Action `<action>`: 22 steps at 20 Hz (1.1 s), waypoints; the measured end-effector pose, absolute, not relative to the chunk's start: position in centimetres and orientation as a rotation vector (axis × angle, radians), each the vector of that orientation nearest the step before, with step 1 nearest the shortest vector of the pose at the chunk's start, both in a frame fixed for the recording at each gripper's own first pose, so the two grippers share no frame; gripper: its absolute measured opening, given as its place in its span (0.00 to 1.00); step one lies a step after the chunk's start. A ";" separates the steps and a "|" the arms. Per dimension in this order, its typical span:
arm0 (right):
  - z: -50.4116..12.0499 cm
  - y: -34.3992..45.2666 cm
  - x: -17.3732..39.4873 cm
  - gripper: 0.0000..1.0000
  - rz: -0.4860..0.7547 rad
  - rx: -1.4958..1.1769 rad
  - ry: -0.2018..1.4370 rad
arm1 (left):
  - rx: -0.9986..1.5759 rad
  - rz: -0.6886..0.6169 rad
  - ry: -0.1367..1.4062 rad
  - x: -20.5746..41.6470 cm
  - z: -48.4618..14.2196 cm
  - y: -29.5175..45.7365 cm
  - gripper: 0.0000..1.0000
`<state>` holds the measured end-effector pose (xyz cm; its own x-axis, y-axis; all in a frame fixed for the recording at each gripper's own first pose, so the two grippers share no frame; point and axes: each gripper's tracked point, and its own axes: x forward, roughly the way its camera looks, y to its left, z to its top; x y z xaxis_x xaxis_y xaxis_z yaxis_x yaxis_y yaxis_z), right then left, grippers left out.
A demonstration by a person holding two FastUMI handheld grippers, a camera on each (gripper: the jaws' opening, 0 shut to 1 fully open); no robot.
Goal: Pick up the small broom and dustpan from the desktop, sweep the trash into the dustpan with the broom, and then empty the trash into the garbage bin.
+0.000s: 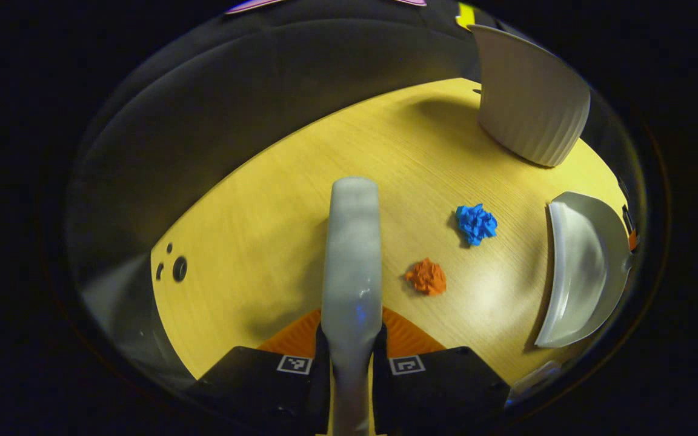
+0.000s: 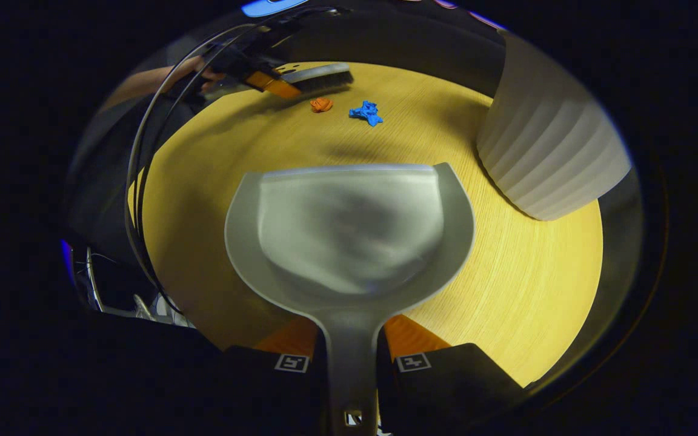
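Right gripper view. The right gripper (image 2: 350,363) clamps the handle of the grey dustpan (image 2: 349,230) above the yellow desktop (image 2: 537,284). Beyond it lie orange trash (image 2: 321,105) and blue trash (image 2: 366,112), near the broom (image 2: 315,76). A ribbed white bin (image 2: 552,157) stands right.

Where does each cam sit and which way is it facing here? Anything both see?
Left gripper view: rides the left gripper, looks along the broom over the desk; own fingers clamp the broom's handle.
Right gripper view: rides the right gripper, looks across the dustpan toward the far left gripper and the hand holding it; own fingers clamp the dustpan's handle.
Shared: broom, dustpan, orange scrap, blue scrap, ribbed white bin, desk.
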<state>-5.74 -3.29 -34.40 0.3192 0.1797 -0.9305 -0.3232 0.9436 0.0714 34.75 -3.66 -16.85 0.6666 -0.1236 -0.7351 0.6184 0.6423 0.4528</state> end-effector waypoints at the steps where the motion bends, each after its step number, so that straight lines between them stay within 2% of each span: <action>1: -34.5 -3.5 -5.7 0.37 0.329 -0.137 1.208 | 0.797 -0.504 0.731 35.1 -17.1 -4.5 0.32; 5: -34.6 -3.4 -5.5 0.37 0.330 -0.143 1.209 | 0.906 -0.660 0.786 34.3 -18.8 -7.4 0.33; 6: -34.7 -3.3 -5.7 0.37 0.333 -0.146 1.211 | 0.919 -0.704 0.801 33.7 -19.2 -8.2 0.36; 7: -34.9 -3.4 -5.6 0.37 0.333 -0.147 1.211 | 0.920 -0.759 0.810 32.9 -19.5 -9.1 0.31; 9: -35.4 -3.4 -5.7 0.37 0.335 -0.146 1.221 | 0.926 -0.839 0.840 31.2 -20.5 -10.5 0.33; 14: -36.4 -3.7 -6.1 0.41 0.348 -0.151 1.219 | 0.892 -0.938 0.936 26.5 -21.8 -12.4 0.34; 15: -36.4 -3.6 -6.2 0.37 0.348 -0.158 1.221 | 0.880 -0.970 0.968 24.7 -22.1 -12.8 0.36; 17: -36.1 -3.6 -6.4 0.37 0.344 -0.159 1.208 | 0.886 -1.025 1.006 21.5 -23.1 -13.7 0.34; 18: -36.2 -3.6 -6.3 0.42 0.342 -0.156 1.200 | 0.887 -1.048 1.020 20.1 -23.6 -14.1 0.36; 19: -36.1 -3.6 -6.3 0.33 0.340 -0.155 1.190 | 0.876 -1.066 1.041 18.5 -23.8 -14.8 0.34; 20: -36.1 -3.6 -6.3 0.37 0.340 -0.155 1.179 | 0.860 -1.075 1.060 17.0 -24.1 -14.9 0.34; 21: -36.1 -3.6 -6.4 0.33 0.342 -0.160 1.167 | 0.840 -1.087 1.078 15.4 -24.5 -15.6 0.34; 22: -36.0 -3.6 -6.3 0.33 0.345 -0.170 1.150 | 0.832 -1.094 1.082 14.2 -24.7 -16.1 0.34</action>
<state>-6.35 -3.62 -35.97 0.3631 0.1801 -0.9142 -0.3532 0.9345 0.0438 14.23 -16.11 -24.68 0.0886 -0.2688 -0.9591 0.9620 0.2728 0.0125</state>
